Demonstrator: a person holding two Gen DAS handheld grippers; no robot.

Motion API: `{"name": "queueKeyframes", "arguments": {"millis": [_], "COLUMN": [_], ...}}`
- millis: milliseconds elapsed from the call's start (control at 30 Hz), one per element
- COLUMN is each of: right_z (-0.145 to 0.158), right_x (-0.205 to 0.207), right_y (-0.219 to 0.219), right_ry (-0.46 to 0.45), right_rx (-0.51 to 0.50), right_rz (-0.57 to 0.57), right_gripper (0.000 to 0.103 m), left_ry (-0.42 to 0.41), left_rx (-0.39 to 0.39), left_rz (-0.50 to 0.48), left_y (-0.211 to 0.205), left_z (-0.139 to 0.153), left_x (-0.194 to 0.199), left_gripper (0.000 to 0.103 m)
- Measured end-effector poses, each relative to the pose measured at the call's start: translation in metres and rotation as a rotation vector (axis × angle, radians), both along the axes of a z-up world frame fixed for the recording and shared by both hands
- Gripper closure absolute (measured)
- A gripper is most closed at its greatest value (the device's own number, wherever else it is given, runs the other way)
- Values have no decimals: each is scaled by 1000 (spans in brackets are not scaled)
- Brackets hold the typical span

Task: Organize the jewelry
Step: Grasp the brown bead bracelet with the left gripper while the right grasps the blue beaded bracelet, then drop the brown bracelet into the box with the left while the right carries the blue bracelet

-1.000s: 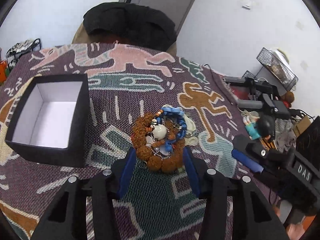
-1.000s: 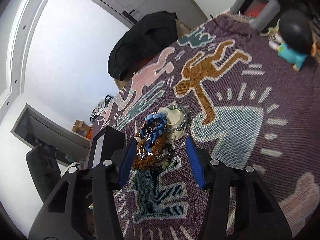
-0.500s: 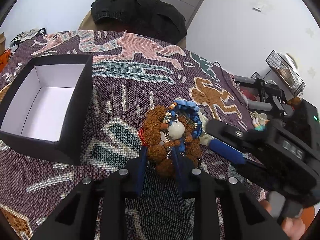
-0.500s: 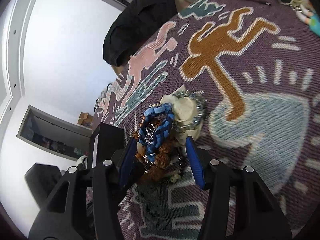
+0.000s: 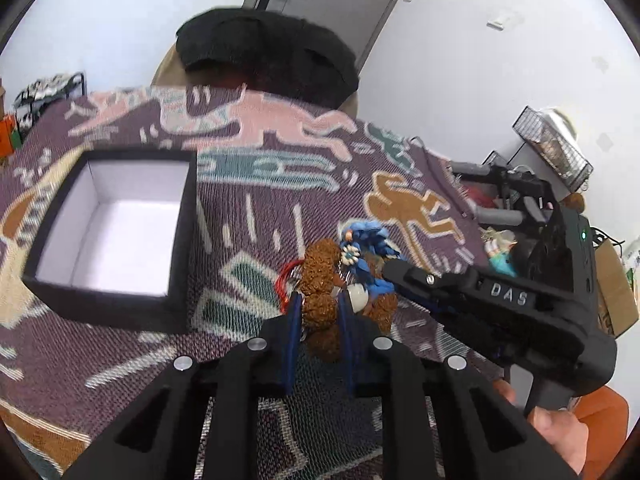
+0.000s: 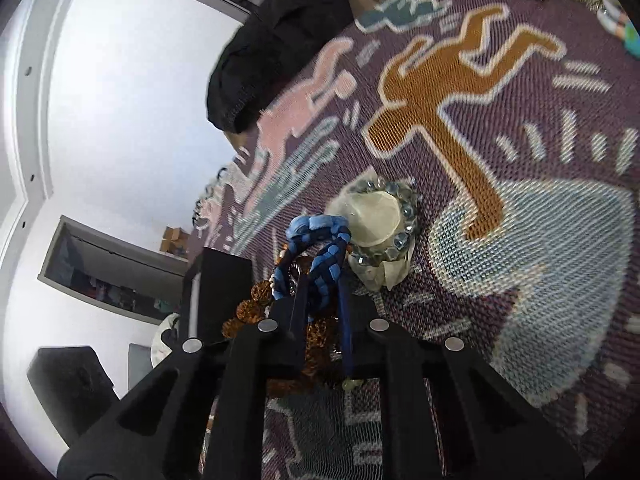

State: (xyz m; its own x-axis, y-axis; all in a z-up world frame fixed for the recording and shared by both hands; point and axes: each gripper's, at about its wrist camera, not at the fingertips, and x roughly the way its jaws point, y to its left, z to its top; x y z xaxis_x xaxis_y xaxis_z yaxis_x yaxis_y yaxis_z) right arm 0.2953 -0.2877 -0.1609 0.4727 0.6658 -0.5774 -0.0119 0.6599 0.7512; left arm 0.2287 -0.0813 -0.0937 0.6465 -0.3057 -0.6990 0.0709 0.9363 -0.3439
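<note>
With both claws just closed, the left claw (image 5: 320,312) clenches the brown seed-bead bracelet (image 5: 318,280) and the right claw (image 6: 322,300) the blue bracelet (image 6: 320,248), in one desk heap right of the open black box (image 5: 180,240).

The black box (image 6: 218,296) is being largely hidden behind the right gripper (image 6: 322,300); the shelf contents are being blurred.

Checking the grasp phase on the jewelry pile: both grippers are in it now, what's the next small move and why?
Probably ease the two apart slowly. The left gripper has just closed on the brown beaded bracelet, the right gripper on the blue bracelet, and the pieces lie tangled in one heap. Once free, the open black box sits empty nearby.
</note>
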Motion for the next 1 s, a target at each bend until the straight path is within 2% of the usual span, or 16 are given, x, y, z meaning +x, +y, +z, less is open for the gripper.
{"name": "queueKeyframes", "arguments": {"millis": [367, 700, 867, 1000], "right_z": [57, 97, 111, 119], "right_x": [-27, -47, -55, -60], "right_y": [-14, 9, 27, 44], "right_ry": [-159, -252, -297, -330], "right_rx": [7, 7, -9, -35], "right_rz": [-15, 38, 76, 110], "right_gripper": [91, 91, 91, 91], "left_ry": [-109, -220, -240, -234], "left_rx": [11, 32, 48, 56], "left_rz": [-31, 0, 34, 68], "left_y": [1, 33, 60, 82], "left_z": [52, 107, 120, 118], "left_x": [-17, -32, -33, -29], "left_gripper": [87, 87, 87, 87]}}
